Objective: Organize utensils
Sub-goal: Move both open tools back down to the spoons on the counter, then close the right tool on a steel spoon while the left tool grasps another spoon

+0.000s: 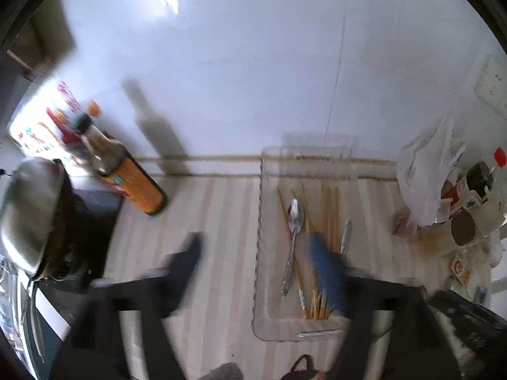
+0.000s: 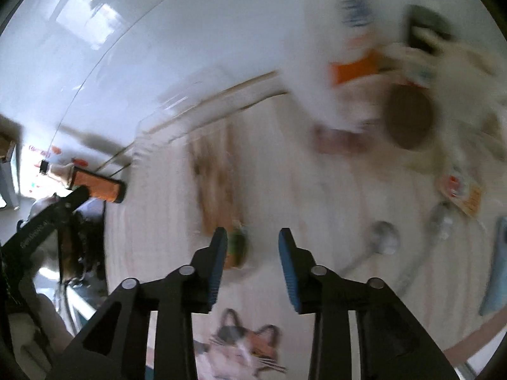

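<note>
The desk (image 1: 221, 221), covered in a pale striped cloth, is seen backed by a white tiled wall (image 1: 253, 63). A clear plastic tray (image 1: 260, 253) is taken as the landmark; it lies on the desk against the foot of the wall. Left of the tray, at the desk's edge, a steel pot (image 1: 28, 215) is seen on a dark stove. Between pot and tray, nearer the pot, an orange-labelled sauce bottle (image 1: 133, 180) is leaned towards the wall. Right of the tray, a white plastic bag (image 1: 424, 171), cream mugs (image 1: 462, 231) and small packets are crowded together, well apart from the tray wall.

Inside the tray, a bundle of wooden chopsticks (image 1: 329, 218) is laid lengthwise, with a steel spoon (image 1: 293, 237) just beside it on the left and a second steel utensil on the right, partly hidden. In the right wrist view, two more spoons (image 2: 383, 237) are made out on the cloth to the right of the tray, though heavily blurred.

The left tongs (image 1: 256, 250) are spread wide: one finger is held over the cloth left of the tray, the blue-padded finger (image 1: 326, 272) over the chopsticks, and nothing is gripped. The right tongs (image 2: 253, 240) are parted about halfway and released, with only cloth seen between the pads; whether anything is touched cannot be told.
</note>
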`<state>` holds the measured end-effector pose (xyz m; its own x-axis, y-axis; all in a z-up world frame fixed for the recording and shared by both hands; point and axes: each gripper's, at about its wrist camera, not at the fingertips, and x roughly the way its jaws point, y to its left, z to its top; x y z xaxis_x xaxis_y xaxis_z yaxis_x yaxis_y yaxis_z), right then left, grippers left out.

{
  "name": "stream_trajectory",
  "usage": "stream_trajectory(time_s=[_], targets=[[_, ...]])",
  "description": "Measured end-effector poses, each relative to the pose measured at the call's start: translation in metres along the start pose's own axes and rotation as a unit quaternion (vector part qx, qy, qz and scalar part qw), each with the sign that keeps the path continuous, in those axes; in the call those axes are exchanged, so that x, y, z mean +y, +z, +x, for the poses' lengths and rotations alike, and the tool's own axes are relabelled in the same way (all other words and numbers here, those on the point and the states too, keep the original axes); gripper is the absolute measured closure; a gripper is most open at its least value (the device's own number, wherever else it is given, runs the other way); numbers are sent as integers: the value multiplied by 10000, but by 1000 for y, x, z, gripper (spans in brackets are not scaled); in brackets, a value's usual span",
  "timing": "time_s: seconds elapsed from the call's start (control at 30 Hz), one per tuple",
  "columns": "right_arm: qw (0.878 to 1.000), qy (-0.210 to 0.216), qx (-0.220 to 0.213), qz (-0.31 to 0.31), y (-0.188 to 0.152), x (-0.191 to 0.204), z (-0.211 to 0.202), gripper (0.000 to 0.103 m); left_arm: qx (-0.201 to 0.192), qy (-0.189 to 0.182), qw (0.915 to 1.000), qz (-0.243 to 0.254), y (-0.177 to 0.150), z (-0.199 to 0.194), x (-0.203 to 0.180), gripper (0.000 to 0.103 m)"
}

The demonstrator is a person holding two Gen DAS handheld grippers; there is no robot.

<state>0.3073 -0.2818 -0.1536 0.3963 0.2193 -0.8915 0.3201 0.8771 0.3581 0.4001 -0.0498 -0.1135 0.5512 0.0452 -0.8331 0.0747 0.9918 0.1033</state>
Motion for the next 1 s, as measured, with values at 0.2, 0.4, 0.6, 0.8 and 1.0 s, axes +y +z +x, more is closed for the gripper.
stream_trajectory(time_s=[0.2, 0.4, 0.6, 0.8, 1.0], targets=[[9931, -650, -626, 742, -40, -90, -40, 43, -481, -72, 9982, 356, -25, -28, -47, 0], [9846, -1018, -290, 1391, -56, -169, -25, 43, -340, 64, 9918, 1234, -45, -16, -122, 0], [9838, -928, -105, 1531, -46, -186, 27, 48, -38, 435, 9798, 1949, -70, 6, -174, 0], [9785, -1606, 46, 1292, -40, -186, 59, 97, 229, 119, 9660, 2574, -82, 12, -214, 0], [9785, -1472, 268, 1422, -73, -222, 39, 97, 919, -586, 9281, 3560, -102, 35, -275, 16]])
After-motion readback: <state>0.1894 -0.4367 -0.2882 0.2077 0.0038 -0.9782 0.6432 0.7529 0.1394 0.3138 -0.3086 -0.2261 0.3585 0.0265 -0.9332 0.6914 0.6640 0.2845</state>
